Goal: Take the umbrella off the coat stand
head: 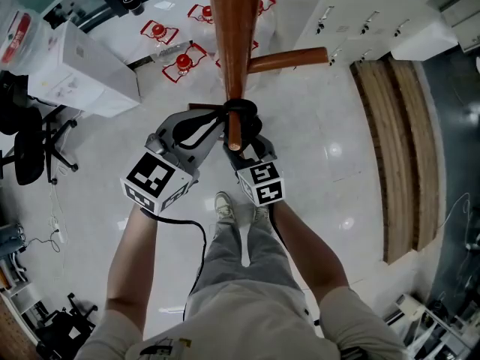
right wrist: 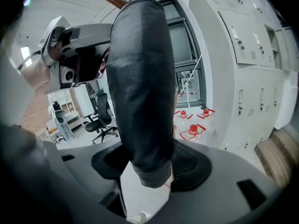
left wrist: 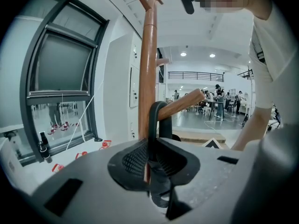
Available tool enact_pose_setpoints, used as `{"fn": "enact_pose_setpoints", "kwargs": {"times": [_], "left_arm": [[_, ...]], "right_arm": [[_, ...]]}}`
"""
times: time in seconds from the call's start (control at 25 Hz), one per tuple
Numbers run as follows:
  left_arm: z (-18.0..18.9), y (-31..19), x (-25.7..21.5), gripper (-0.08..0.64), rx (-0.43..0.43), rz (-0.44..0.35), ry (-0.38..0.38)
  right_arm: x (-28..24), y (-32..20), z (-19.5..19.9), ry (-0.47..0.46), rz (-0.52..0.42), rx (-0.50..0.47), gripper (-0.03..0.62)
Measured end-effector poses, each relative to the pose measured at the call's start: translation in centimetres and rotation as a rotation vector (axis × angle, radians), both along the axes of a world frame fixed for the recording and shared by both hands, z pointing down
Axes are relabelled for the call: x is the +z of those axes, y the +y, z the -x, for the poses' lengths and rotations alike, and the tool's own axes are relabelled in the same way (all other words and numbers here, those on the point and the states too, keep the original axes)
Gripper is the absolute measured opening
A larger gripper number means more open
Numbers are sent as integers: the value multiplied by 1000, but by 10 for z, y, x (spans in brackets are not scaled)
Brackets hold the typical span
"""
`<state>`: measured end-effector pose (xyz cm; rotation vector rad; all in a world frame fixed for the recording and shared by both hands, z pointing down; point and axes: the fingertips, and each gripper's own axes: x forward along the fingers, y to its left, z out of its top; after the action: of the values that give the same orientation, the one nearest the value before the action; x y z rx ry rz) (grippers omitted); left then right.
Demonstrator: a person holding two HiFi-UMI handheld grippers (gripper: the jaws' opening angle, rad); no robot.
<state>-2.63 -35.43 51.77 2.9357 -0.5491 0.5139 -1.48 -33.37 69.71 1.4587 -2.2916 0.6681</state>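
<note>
A wooden coat stand (head: 232,36) rises straight in front of me, and a black folded umbrella (right wrist: 140,92) hangs from it. Its black strap (left wrist: 153,125) loops over an upward-slanting peg (left wrist: 184,102) beside the pole (left wrist: 148,64). My left gripper (left wrist: 152,164) is shut on the strap just below the peg. In the head view it sits left of the peg (head: 214,126). My right gripper (right wrist: 149,164) has the umbrella's sleeved body between its pads, which lie against both sides. It is right of the peg in the head view (head: 247,137). The umbrella's lower end is hidden.
Another peg (head: 289,58) sticks out to the right of the pole. On the floor are red-capped items (head: 182,61) behind the stand, a white box (head: 82,66) and an office chair (head: 34,148) at left, and a wooden platform (head: 405,156) and white lockers (head: 360,6) at right.
</note>
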Motion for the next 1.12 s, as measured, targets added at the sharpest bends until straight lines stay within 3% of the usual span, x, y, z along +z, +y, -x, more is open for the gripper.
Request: {"fn": "enact_pose_setpoints", "kwargs": {"times": [0.56,1.12], "left_arm": [[1,22,-34,57,0,-15,45],[15,70,-89,57,-58,-8,93]], "right_arm": [[-34,24,-13,71,-1,-65,247],[-91,65,-12,132,-17,-181,245]]}}
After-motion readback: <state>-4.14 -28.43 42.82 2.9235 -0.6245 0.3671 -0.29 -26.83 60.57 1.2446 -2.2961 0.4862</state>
